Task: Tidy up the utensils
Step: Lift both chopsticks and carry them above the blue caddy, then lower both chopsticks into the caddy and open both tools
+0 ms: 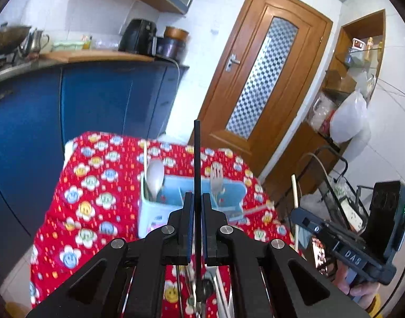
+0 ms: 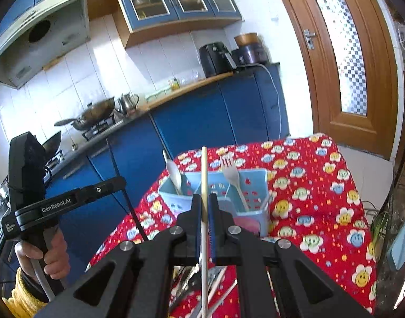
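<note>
My left gripper point(image 1: 198, 198) is shut on a black chopstick point(image 1: 197, 159) that stands upright above the table. My right gripper point(image 2: 205, 201) is shut on a pale wooden chopstick point(image 2: 204, 169), also upright. A light blue utensil holder point(image 1: 173, 201) stands on the red flowered tablecloth point(image 1: 96, 185) just beyond both grippers; it also shows in the right wrist view point(image 2: 244, 185). It holds a white spoon point(image 1: 155, 175) in the left compartment and a white fork point(image 1: 216, 177) on the right. More utensils point(image 2: 218, 278) lie on the cloth under the grippers.
Blue kitchen cabinets point(image 1: 96, 98) with a wooden counter, an air fryer point(image 1: 139, 37) and a wok point(image 2: 94, 114) stand behind the table. A wooden door point(image 1: 263, 74) is at the right. A wire rack point(image 1: 342, 193) stands beside the table's right edge.
</note>
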Demonstrator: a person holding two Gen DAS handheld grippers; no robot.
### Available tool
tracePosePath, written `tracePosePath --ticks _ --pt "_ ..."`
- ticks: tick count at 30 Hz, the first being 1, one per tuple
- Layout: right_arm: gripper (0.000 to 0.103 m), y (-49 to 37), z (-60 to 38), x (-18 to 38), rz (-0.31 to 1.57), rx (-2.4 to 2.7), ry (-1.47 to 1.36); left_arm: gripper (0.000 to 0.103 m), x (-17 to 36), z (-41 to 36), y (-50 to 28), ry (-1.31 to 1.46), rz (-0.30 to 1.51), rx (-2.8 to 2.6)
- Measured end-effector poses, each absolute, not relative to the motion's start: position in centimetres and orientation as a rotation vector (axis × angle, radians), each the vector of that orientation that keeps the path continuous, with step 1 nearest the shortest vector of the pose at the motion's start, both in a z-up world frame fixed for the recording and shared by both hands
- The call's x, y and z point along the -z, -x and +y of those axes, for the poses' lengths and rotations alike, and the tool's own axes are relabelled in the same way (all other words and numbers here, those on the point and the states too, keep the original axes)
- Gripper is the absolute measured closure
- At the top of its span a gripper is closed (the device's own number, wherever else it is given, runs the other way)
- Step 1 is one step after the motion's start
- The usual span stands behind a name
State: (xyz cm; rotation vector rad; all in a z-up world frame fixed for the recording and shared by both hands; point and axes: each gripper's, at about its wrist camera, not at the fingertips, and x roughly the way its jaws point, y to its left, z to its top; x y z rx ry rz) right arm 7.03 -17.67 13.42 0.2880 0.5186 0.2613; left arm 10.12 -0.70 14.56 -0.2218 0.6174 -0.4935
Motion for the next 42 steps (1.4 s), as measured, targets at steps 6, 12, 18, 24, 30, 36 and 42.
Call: tracePosePath --ticks 6,12,18,24,30,36,42 --pt "0.097 -8.0 -18.1 -13.8 0.475 -0.261 -0.300 0.098 -18.3 -0.3 -11.6 0.242 0.535 0.464" --pt "0.097 -9.1 -18.7 -13.7 0.458 -0.257 -0.302 0.098 -21.5 -0.2 -13.5 0.218 0.452 0.389" --pt "0.097 -10.1 -18.7 -14.1 0.429 -0.247 -0.278 0.098 -22.3 -0.7 -15.7 0.207 0.416 0.343" --pt "0.097 -11.5 -18.2 -14.8 0.368 -0.231 -0.240 0.098 -21.2 -2.1 -17.4 0.173 0.385 0.320" --pt "0.097 -13.9 -18.0 -15.0 0.299 -0.192 -0.206 0.098 -18.4 -3.3 -18.5 0.138 0.411 0.317" --pt "0.097 -16.4 -17.7 -14.1 0.241 -0.138 -0.186 0.098 -15.5 -4.1 -19.3 0.119 0.436 0.327" --pt "0.097 -18.3 -17.8 -12.5 0.210 -0.094 -0.168 0.098 -13.5 -5.0 -19.2 0.073 0.435 0.330"
